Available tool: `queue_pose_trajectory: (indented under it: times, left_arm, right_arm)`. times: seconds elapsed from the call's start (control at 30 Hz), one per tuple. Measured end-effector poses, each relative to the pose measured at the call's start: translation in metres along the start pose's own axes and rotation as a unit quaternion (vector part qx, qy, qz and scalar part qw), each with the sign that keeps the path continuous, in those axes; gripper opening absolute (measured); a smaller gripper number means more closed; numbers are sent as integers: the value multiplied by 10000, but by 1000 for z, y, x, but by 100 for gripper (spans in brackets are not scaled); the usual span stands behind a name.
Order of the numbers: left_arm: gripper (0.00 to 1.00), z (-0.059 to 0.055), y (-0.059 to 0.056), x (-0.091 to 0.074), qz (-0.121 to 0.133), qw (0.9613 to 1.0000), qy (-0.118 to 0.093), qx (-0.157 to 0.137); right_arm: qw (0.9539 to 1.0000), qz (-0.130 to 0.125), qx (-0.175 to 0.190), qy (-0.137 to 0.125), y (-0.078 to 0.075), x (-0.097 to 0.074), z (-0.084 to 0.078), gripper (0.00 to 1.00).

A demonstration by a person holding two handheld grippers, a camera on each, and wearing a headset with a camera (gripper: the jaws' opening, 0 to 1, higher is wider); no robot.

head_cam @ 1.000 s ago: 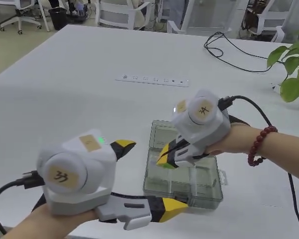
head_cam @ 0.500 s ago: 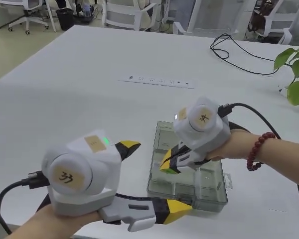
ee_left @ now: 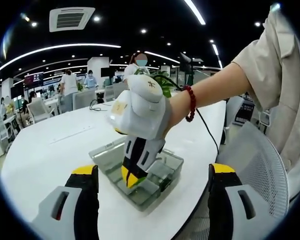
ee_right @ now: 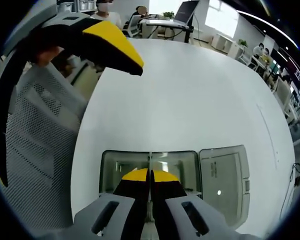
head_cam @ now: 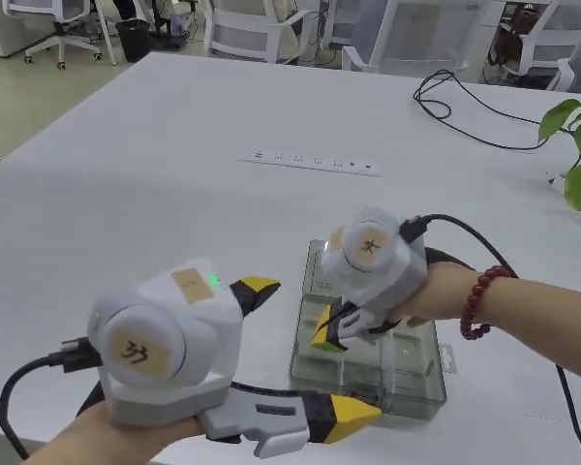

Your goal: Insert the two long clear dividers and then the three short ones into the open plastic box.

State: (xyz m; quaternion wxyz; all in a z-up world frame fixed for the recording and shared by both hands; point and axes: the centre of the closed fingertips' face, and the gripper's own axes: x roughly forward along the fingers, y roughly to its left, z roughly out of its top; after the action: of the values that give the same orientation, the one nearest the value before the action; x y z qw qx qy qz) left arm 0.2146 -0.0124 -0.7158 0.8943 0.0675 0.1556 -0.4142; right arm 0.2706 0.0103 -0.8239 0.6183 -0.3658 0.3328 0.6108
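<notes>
Right gripper [head_cam: 321, 339]: I see it tipped down over the open box, its yellow tips low inside, at the end nearest my left gripper.
Right jaws: pressed almost together, pinching a thin clear sheet that I read edge-on in the right gripper view.
Clear divider [ee_right: 150, 162]: it runs out past the fingertips as a fine pale line, crossing the box to its far wall; I cannot tell whether it is one of the long or short pieces, nor whether it is seated.
Plastic box [head_cam: 407, 387]: smoky clear, sitting on the white table [head_cam: 174, 174] near my edge of it.
Lid [ee_right: 222, 172]: hinged open and lying flat beside the box.
Left gripper [head_cam: 307, 350]: held low and close to me, just beside the box and apart from it.
Left jaws: spread wide with nothing between them; in the left gripper view the box and the right gripper sit framed between the two tips.
Wrist: a red bead bracelet [head_cam: 476, 300] on the arm holding the right gripper.
Farther off: a white power strip [head_cam: 313, 161] mid-table, a black cable [head_cam: 465, 102] looped beyond it, and a leafy plant [head_cam: 579, 145] at the right edge.
</notes>
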Motion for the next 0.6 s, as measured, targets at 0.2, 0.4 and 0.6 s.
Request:
queue_pose_trajectory:
  times: [0.2,0.4,0.6]
  left_arm:
    - [93,-3,1,0,23,10000,22,-20]
    - [93,-2,2,0,45,10000,-3,-55]
    - [93,-1,2,0,63,10000,-17,-54]
  right_arm:
    - [10000,6,24,77,0,0,-1,2]
    - [9999,-58,67,59,-1,0,-1,3]
    - [9990,-23,410,-165,0,-1,1,6]
